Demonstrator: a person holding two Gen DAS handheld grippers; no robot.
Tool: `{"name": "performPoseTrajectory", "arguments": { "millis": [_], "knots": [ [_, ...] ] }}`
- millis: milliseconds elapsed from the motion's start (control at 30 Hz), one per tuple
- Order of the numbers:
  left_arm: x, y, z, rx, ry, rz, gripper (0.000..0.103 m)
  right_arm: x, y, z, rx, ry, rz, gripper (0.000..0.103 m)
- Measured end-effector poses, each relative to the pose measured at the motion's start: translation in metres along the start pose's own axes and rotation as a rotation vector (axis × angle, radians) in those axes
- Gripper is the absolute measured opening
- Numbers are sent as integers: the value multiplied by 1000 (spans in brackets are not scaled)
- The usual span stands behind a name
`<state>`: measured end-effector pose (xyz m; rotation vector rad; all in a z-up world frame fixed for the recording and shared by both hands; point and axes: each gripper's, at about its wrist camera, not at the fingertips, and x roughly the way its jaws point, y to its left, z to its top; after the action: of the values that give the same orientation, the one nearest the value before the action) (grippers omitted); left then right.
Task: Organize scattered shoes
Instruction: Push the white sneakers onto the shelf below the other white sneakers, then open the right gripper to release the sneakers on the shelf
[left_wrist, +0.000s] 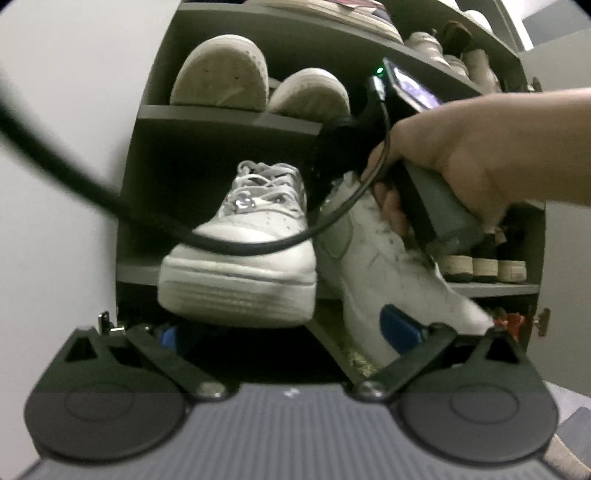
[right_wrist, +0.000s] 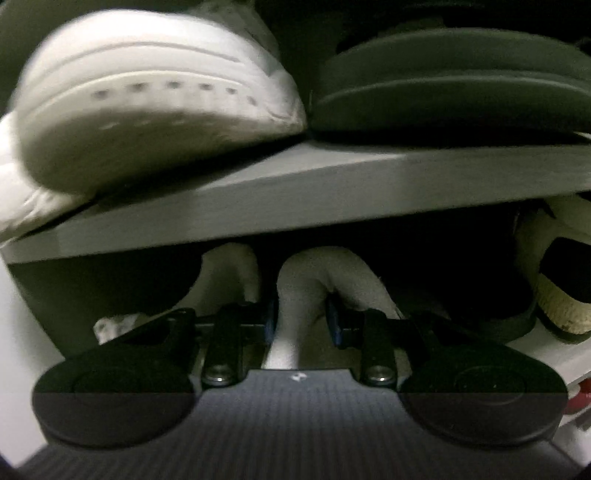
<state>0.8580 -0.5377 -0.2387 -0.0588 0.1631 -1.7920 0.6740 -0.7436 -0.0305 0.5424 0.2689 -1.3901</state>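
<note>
Left tongs (left_wrist: 288, 334) gape wide below the white leather lace-up sneaker (left_wrist: 243, 254), whose ribbed rubber toe overhangs the grey shelf (left_wrist: 136, 271): it could topple. Right tongs (right_wrist: 300, 325) pinch the tilted white sneaker's (left_wrist: 388, 273) soft collar, which could slip free.

This is a home — the shoe storage by a plain white wall (left_wrist: 55, 110). A grey cabinet (left_wrist: 229, 114) with several shelves stands open, a hinge (left_wrist: 543, 321) at its edge, and every shelf holds worn footwear: white sneakers (left_wrist: 258, 88) toe-out, rope-soled shoes (left_wrist: 484, 267) lower down, a dark slipper (right_wrist: 454, 81) on a shelf (right_wrist: 295, 184) — mixed household pairs, not shop stock.
</note>
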Motion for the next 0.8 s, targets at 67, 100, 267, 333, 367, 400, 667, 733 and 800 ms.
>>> {"name": "performPoseTrajectory", "arguments": {
  "millis": [67, 100, 267, 333, 367, 400, 667, 733, 800],
  "knots": [
    [0, 3, 4, -3, 0, -4, 103, 10, -3, 8, 18, 51, -13, 32],
    [0, 3, 6, 5, 3, 0, 103, 15, -4, 11, 26, 77, -20, 32],
    [11, 9, 16, -52, 41, 7, 103, 30, -12, 19, 13, 96, -35, 35],
    [18, 10, 20, -62, 58, 12, 103, 36, -15, 21, 4, 95, -40, 37],
    [23, 12, 21, -71, 63, 16, 103, 38, -17, 22, 0, 94, -43, 37],
    [24, 12, 21, -72, 64, 17, 103, 41, -18, 23, -4, 94, -45, 37],
    [44, 8, 23, -104, 66, 57, 103, 42, -32, 25, -20, 81, -29, 49],
    [44, 6, 21, -105, 60, 69, 103, 36, -39, 21, 4, 52, -10, 50],
    [45, 6, 22, -108, 57, 74, 103, 32, -45, 17, 21, 31, 6, 53]
  ]
}}
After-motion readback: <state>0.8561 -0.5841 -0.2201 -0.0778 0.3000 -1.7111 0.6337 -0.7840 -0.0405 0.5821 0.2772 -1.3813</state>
